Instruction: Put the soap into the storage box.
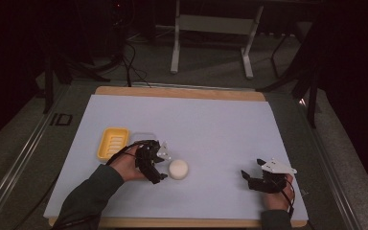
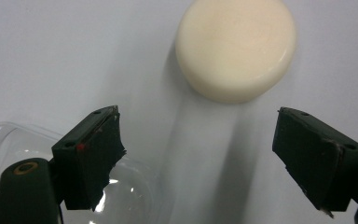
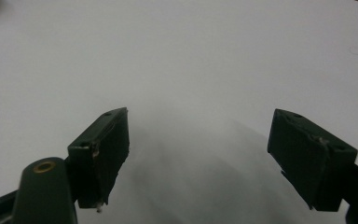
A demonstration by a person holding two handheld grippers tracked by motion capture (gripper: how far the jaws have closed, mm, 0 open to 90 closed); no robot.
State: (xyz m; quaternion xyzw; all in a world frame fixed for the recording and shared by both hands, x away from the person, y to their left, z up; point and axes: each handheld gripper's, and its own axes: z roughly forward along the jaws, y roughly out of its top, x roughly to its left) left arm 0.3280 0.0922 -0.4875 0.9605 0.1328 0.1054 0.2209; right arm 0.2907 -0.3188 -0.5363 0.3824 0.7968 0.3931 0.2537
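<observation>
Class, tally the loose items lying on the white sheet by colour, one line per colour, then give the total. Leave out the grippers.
Yellow: 1, the soap dish
Cream: 1, the round soap bar
Clear: 1, the plastic lid
Total: 3

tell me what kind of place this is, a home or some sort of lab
Most likely a lab or recording setup, not a home. A person works handheld grippers over a white mat laid on a wooden table, with loose cables and a metal stand on the dim carpeted floor behind.
</observation>
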